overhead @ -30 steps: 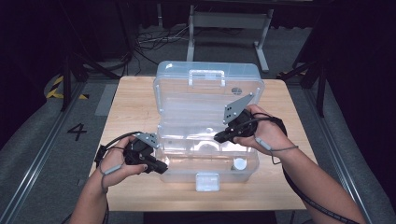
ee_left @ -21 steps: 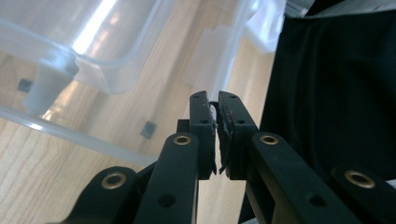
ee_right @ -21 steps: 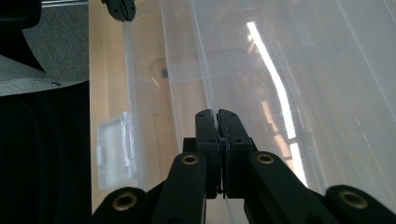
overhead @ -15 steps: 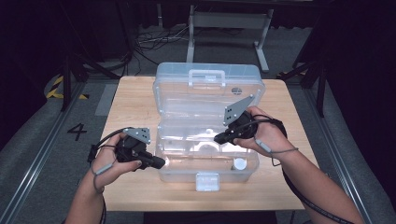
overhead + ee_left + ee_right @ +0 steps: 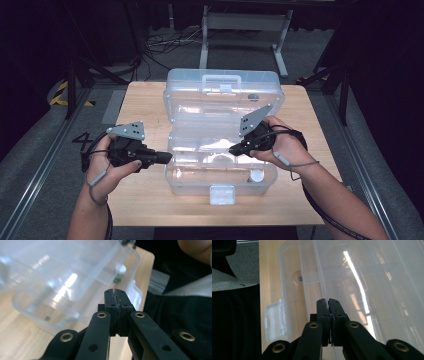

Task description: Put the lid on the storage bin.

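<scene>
**Right tongs pinch the tray rim; left tongs wait shut beside the open box**

At the left, the left gripper (image 5: 167,158) hovers off the table (image 5: 145,205), just beside the left wall of the clear box (image 5: 195,187), pointing right toward it. Its jaws have just been closing and now stand pressed together with nothing between them. It looks parked there, likely ready to steady or help with the box rather than grasp anything yet.

The box sits in the middle of the table, its lid (image 5: 225,97) thrown open and leaning back on the far side, handle up, and its white latch (image 5: 222,194) hanging at the near edge. That leaves the inside free to reach from above. A clear tray (image 5: 200,142) lies across the inside. In the near right corner stands a small white-capped bottle (image 5: 257,175). A tiny dark bit (image 5: 300,278) lies on the floor of the box; what it is I cannot tell.

At the right, the right gripper (image 5: 234,149) reaches in over the right wall. Its jaws are nearly shut, seemingly pinching the thin upright rim of the tray, probably to lift it out.
</scene>
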A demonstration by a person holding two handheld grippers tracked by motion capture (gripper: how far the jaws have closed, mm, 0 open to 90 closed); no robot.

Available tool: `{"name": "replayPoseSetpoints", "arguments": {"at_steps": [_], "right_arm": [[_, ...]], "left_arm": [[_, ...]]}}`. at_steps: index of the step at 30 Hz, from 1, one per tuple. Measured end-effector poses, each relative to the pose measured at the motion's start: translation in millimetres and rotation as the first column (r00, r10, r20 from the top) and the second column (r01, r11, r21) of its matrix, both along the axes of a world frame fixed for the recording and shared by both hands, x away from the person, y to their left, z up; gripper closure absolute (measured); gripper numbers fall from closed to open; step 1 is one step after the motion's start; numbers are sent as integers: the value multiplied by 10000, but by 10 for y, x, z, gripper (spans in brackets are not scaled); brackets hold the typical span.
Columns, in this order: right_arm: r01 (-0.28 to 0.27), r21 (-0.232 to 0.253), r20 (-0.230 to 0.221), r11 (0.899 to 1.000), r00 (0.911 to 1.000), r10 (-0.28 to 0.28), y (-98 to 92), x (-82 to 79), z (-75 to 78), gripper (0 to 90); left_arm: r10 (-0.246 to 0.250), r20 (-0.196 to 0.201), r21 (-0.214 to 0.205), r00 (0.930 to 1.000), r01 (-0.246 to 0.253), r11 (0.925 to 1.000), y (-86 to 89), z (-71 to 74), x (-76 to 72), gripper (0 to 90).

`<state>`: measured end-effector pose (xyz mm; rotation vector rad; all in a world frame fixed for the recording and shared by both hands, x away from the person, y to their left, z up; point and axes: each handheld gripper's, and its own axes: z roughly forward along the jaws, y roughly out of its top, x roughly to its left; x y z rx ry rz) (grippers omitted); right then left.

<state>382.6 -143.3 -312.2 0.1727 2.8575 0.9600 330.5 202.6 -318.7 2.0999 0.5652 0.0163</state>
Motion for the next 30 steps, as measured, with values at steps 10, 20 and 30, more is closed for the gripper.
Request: {"name": "replayPoseSetpoints", "arguments": {"at_steps": [10,20,30], "right_arm": [[41,7,69,10000,10000,-41,-7,-29,-15,880],[10,8,122,10000,9999,-10,-7,-70,-42,880],[111,-108,371,9999,9993,-106,0,-131,-63,877]], "left_arm": [[747,822,-250,9938,-728,9970,-138,110,48,894],[1611,1098,-612,9808,-1551,9860,-126,142,60,895],[2740,742,-981,9589,-2664,9588,-90,126,114,896]]}}
